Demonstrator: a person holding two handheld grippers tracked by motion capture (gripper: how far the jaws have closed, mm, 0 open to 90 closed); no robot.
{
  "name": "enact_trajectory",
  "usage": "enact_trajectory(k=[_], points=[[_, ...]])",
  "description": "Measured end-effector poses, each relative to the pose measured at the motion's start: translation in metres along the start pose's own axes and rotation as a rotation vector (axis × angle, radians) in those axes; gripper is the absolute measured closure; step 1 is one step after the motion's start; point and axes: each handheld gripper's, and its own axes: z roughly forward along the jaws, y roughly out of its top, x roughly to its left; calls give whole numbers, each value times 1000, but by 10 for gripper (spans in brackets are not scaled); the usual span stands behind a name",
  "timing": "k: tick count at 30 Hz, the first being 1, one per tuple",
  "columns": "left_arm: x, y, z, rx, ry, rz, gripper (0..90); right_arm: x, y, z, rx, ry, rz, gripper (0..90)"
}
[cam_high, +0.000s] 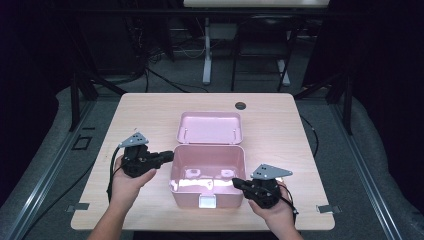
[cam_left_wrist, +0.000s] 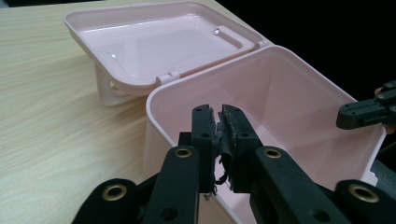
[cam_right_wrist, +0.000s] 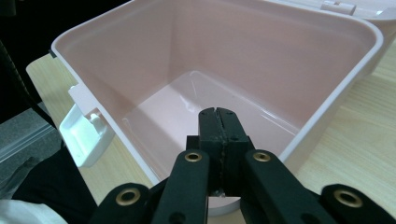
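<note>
An open pink plastic box (cam_high: 186, 198) stands at the middle of the wooden table (cam_high: 280, 125), its lid (cam_high: 210, 127) swung back flat behind it. The inside (cam_right_wrist: 261, 56) looks empty. My left gripper (cam_high: 167, 156) is held at the box's left rim, jaws shut with nothing between them; in the left gripper view its tips (cam_left_wrist: 218, 112) hover over the near rim of the box (cam_left_wrist: 299, 93). My right gripper (cam_high: 235, 182) sits at the box's front right corner, also shut and empty, its tips (cam_right_wrist: 218, 112) over the rim and pointing into the box.
A white latch (cam_high: 207, 201) hangs on the box's front wall and also appears as the latch (cam_right_wrist: 86, 133) at the left. A dark grommet hole (cam_high: 241, 105) sits near the table's far edge. Bare tabletop lies on both sides. Table legs and cables stand beyond.
</note>
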Motion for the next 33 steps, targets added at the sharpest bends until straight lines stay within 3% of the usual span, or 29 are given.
enact_trajectory(k=[7,14,18,22,28,33], points=[[-5,-7,-3,23,6,31,768,3,2,-1,4,5,-8,870],[-6,-13,-1,36,0,28,698,5,8,-6,-23,12,-15,855],[-8,-16,0,45,-6,33,660,4,12,-12,-51,3,-18,800],[-8,-15,-2,29,-3,31,615,2,16,-18,-67,-18,-49,727],[-7,-13,-7,3,-7,31,547,-5,20,-27,-96,-15,-35,628],[-5,-12,-11,10,22,38,496,-15,24,-31,-73,-35,-28,538]])
